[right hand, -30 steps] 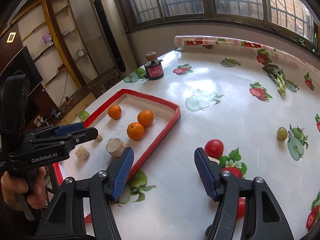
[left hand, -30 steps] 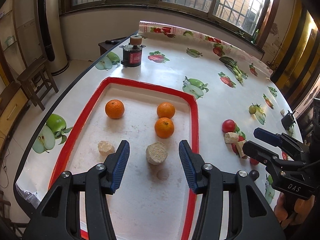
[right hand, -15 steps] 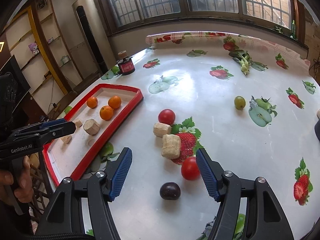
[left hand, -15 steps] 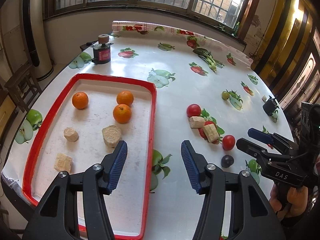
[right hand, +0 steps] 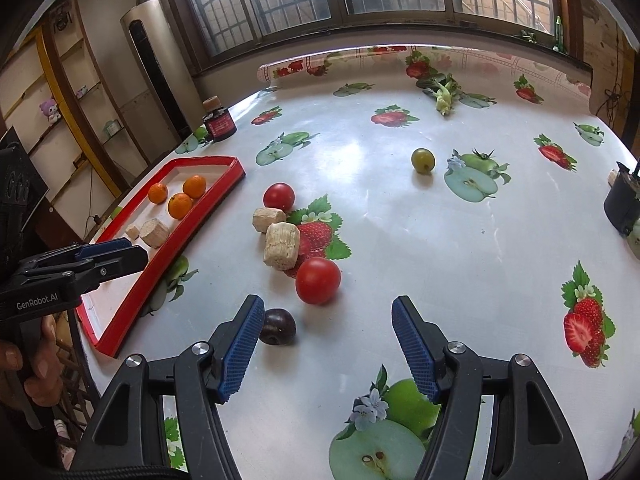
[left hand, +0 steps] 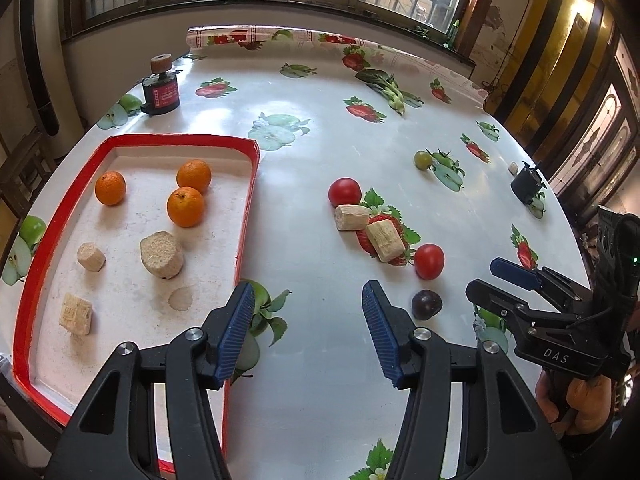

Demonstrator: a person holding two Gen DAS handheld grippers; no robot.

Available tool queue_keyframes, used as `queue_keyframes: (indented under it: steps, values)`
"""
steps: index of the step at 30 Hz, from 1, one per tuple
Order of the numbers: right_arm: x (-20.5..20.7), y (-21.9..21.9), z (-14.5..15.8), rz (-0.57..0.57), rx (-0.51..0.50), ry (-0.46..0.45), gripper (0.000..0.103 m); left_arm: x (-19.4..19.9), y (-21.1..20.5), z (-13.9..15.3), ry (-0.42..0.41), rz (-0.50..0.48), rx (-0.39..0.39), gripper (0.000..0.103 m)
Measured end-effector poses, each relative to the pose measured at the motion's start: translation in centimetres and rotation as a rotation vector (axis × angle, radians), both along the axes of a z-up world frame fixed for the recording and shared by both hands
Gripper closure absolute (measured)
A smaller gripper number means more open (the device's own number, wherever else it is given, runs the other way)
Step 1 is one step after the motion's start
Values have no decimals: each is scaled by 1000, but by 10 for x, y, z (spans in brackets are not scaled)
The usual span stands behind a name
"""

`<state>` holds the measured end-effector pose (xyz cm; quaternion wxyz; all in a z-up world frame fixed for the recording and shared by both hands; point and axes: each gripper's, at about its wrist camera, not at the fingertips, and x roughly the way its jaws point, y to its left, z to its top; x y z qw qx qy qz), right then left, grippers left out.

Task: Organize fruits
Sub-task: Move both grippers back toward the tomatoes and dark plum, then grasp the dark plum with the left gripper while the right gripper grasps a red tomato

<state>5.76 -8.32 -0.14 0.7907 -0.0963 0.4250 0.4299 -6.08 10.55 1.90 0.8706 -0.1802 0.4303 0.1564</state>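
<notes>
A red-rimmed tray (left hand: 245,216) on the left holds three oranges (left hand: 185,206) and several beige blocks (left hand: 161,255). On the tablecloth to its right lie two red tomatoes (left hand: 429,261), two more beige blocks (left hand: 385,240), a dark plum (left hand: 426,304) and a green fruit (left hand: 422,159). My left gripper (left hand: 308,332) is open and empty above bare cloth beside the tray's right rim. My right gripper (right hand: 327,354) is open and empty too; the plum (right hand: 277,327) lies just beyond its left fingertip, and the near tomato (right hand: 318,280) sits ahead of it.
A red-labelled jar (left hand: 161,93) with a cork stands at the table's back left. A small black device (left hand: 527,187) sits near the right edge. Each gripper shows in the other's view, held by a hand (right hand: 36,354). A rolled end of tablecloth (left hand: 280,38) lies along the far edge.
Both grippers have swung rightward: the left one from over the tray to the cloth beside it, the right one from near the tray edge to the loose fruit. Both jaws stand slightly wider.
</notes>
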Motion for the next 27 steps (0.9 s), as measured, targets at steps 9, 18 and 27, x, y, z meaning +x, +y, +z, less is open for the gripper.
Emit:
queue_keyframes:
  steps: [9, 18, 27]
  values:
    - [-2, -4, -8, 23, 2, 9, 42, 10, -27, -13, 13, -59, -36, 48]
    - [25, -28, -13, -52, 1, 30, 53, 49, -72, -42, 63, -198, -81, 49]
    - [29, -14, -15, -15, 19, 47, 54, 57, -64, -51, 62, -220, -107, 80]
